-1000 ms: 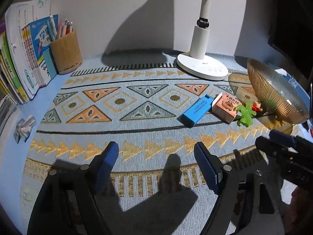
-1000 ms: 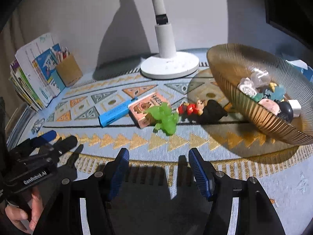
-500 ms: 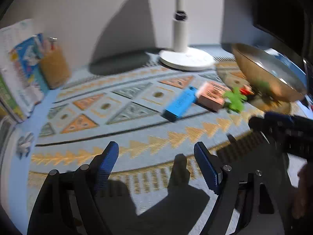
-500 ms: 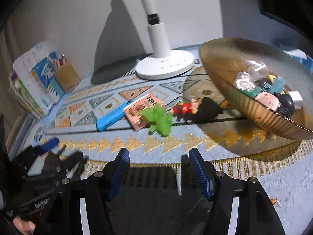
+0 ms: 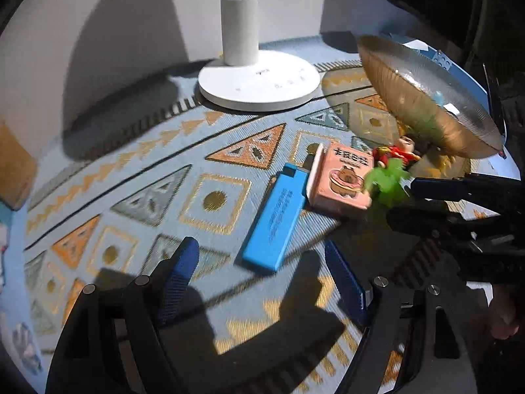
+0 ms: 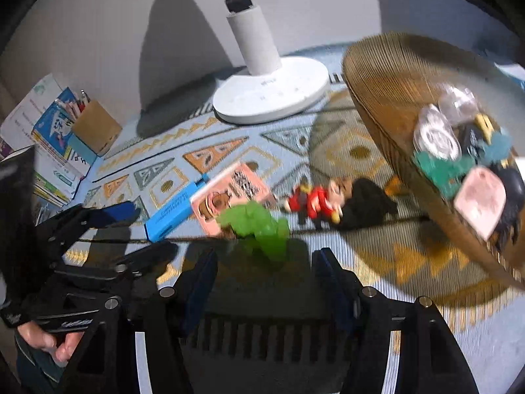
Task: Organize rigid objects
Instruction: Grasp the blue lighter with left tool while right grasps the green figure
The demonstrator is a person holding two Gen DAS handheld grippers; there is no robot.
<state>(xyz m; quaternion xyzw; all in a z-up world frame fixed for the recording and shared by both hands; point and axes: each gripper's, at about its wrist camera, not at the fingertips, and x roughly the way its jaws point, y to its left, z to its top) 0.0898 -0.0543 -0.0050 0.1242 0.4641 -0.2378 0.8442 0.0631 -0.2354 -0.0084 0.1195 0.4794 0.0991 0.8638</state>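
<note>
Now both grippers hang low over a patterned mat (image 5: 216,170), and neither one holds anything. The left gripper (image 5: 262,272) has its jaws spread wide, with only the mat between the blue pads. A blue flat box (image 5: 275,223) lies just beyond its fingertips, not touched. Touching the far end of this box is a pink box (image 5: 341,180) with a cartoon animal printed on it. A green toy (image 5: 388,182) sits against the pink box on its other side (its shape is blurred, so I cannot say what figure it is).

The right gripper (image 6: 264,262) is also unclenched, with its jaws about half apart. The green toy (image 6: 259,226) stands just in front of the gap between the fingers; the pads do not press on it. Beside the toy lies a small figure in red clothes (image 6: 315,203), on its side, with something black just behind it.

A ribbed amber glass bowl (image 6: 387,75) stands near the figure, to the right in the right wrist view. Inside it there are already several small things: a clear round piece, a teal piece, a pink piece and a black one. A white lamp base (image 6: 272,98) stands behind the boxes, near the wall. A pen holder (image 6: 95,128) and some books (image 6: 49,138) are far on the left side.
</note>
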